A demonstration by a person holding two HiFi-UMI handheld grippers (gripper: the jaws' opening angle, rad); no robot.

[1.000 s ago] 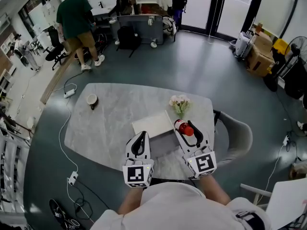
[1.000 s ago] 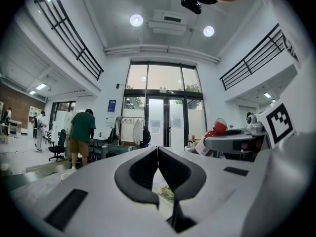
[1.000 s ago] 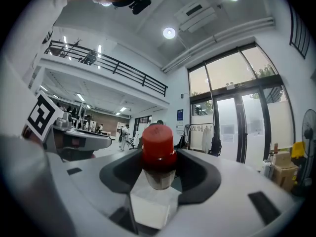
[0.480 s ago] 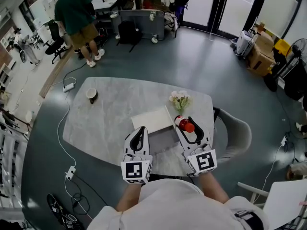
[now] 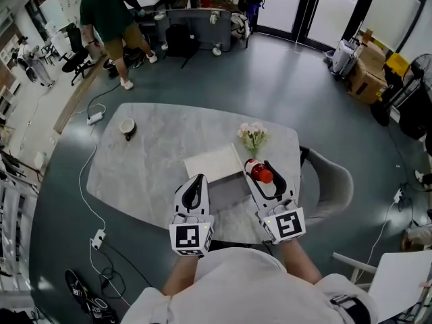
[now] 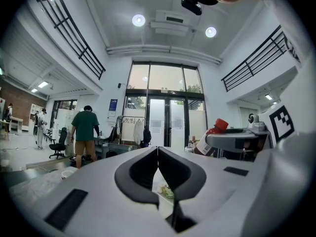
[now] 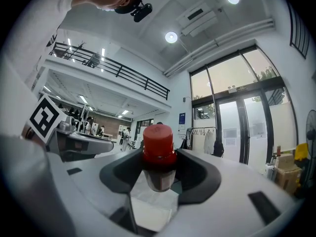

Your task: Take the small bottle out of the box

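Observation:
The small bottle [image 5: 262, 175], red-capped with a white label, is held above the table between my right gripper's [image 5: 260, 169] fingers, just right of the open grey box [image 5: 228, 196]. In the right gripper view its red cap [image 7: 158, 141] pokes up between the two dark pads, and the right gripper [image 7: 159, 157] is shut on it. My left gripper [image 5: 197, 182] hovers over the box's left edge. The left gripper [image 6: 158, 151] is shut, its pads meeting at the tip with nothing between them. From there the bottle [image 6: 213, 134] shows at the right.
The box's white lid [image 5: 212, 162] lies flat behind it on the marble table [image 5: 155, 167]. A small bunch of flowers [image 5: 252, 136] stands behind the bottle, a cup [image 5: 127, 127] far left. A grey chair [image 5: 332, 187] is at the table's right. A person [image 5: 108, 12] walks at the back.
Both grippers keep their places by the box, the right one still holding the bottle. The person in the green shirt at the back has stepped on, and the view has shifted slightly.

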